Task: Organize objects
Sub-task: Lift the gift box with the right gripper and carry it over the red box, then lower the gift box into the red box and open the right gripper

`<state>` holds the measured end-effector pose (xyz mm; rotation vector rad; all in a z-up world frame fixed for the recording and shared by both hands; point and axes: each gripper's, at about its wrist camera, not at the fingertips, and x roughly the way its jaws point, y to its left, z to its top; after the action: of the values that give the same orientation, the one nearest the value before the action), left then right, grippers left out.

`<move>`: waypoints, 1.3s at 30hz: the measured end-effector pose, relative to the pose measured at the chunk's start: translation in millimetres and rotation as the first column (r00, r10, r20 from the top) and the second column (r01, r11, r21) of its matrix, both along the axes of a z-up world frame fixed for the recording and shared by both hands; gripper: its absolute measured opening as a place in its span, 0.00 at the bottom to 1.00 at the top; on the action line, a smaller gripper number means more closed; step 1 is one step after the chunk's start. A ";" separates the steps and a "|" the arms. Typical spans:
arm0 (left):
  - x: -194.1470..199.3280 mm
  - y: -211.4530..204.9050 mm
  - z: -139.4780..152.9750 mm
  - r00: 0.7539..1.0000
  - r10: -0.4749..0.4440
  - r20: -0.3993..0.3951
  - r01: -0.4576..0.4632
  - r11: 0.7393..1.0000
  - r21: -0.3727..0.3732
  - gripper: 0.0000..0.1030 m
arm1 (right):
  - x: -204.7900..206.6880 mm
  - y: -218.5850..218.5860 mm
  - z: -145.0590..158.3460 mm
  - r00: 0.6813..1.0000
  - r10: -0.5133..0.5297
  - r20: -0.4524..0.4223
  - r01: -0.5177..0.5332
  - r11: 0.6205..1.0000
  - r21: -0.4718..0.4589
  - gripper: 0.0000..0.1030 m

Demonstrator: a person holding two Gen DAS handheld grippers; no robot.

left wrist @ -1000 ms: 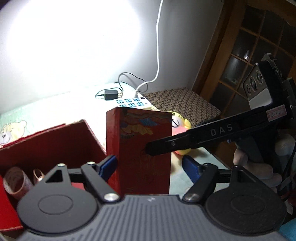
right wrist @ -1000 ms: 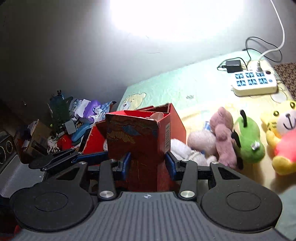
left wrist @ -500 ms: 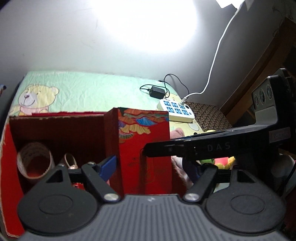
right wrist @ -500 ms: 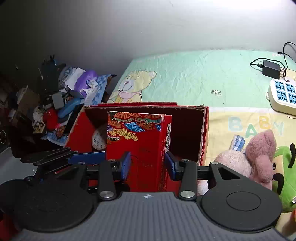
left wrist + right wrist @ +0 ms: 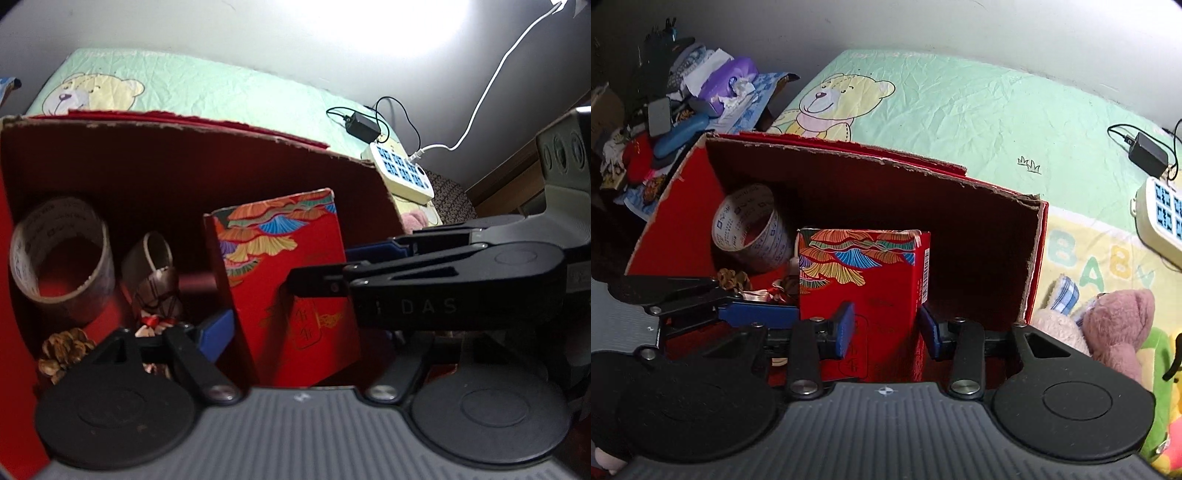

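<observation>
Right wrist view: my right tool [image 5: 882, 328] grips the red packet box [image 5: 862, 291] by its two narrow sides, blue pads pressed to either edge, the box upright inside the big red carton [image 5: 1032, 258]. It sits toward the middle of the carton's floor, with a clear dark gap between it and the carton's right wall. To its left lie a roll of printed tape [image 5: 750, 229] on its side, a pine cone [image 5: 729, 277] and some ribboned trinket I cannot make out. My left tool [image 5: 759, 314] reaches in from the left, its blue finger tip touching the box's left edge. Left wrist view: the same red packet box [image 5: 288, 288] stands between my left tool's fingers; the near blue pad [image 5: 218, 330] lies against its left face, but the far finger is hidden behind my right tool [image 5: 369, 275], so I cannot tell whether the left one is clamped or slack. Roll of tape [image 5: 61, 258], a smaller brown tape roll [image 5: 149, 254] and pine cone [image 5: 64, 349] sit at the carton's left end. The carton rests on a bed with a teddy-bear sheet [image 5: 846, 98]. Plush toys [image 5: 1115, 325] lie just right of the carton; a white power strip [image 5: 1161, 218] sits farther right, a black adapter [image 5: 1147, 153] beside it.
</observation>
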<state>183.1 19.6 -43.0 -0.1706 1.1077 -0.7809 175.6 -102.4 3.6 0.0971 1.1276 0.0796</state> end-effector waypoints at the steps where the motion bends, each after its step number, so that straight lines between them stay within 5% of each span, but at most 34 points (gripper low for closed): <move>1: 0.4 -1.5 -0.4 1.000 -0.007 -0.003 0.007 1.000 0.008 0.70 | 1.2 2.4 -1.3 1.000 0.012 -0.001 -0.012 1.000 -0.017 0.38; 3: 1.1 -4.4 -0.3 1.000 -0.017 -0.001 0.017 1.000 0.023 0.69 | 6.2 3.4 -7.3 0.999 0.020 -0.043 -0.019 0.999 0.027 0.26; 13: 7.7 0.1 -8.0 1.000 -0.012 0.020 0.009 0.992 0.127 0.68 | 20.3 3.9 -29.1 0.992 -0.022 -0.127 0.027 0.999 0.039 0.27; 29: -3.8 12.5 0.0 0.993 -0.023 0.118 -0.004 0.974 0.225 0.66 | 21.4 2.9 -30.2 0.977 -0.144 -0.159 0.160 0.983 0.089 0.47; 35: -4.8 29.2 0.4 0.992 0.004 0.123 -0.032 0.975 0.219 0.66 | 15.6 5.9 -28.4 0.974 -0.176 -0.146 0.180 0.984 0.016 0.48; 39: -6.0 35.8 1.2 0.992 0.016 0.126 -0.042 0.977 0.209 0.66 | 15.7 9.9 -30.4 0.975 -0.177 -0.135 0.180 0.984 0.005 0.57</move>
<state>177.1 55.4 -41.8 0.0404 1.0596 -0.6341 191.3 -92.5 -26.7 0.2217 1.2480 -0.0786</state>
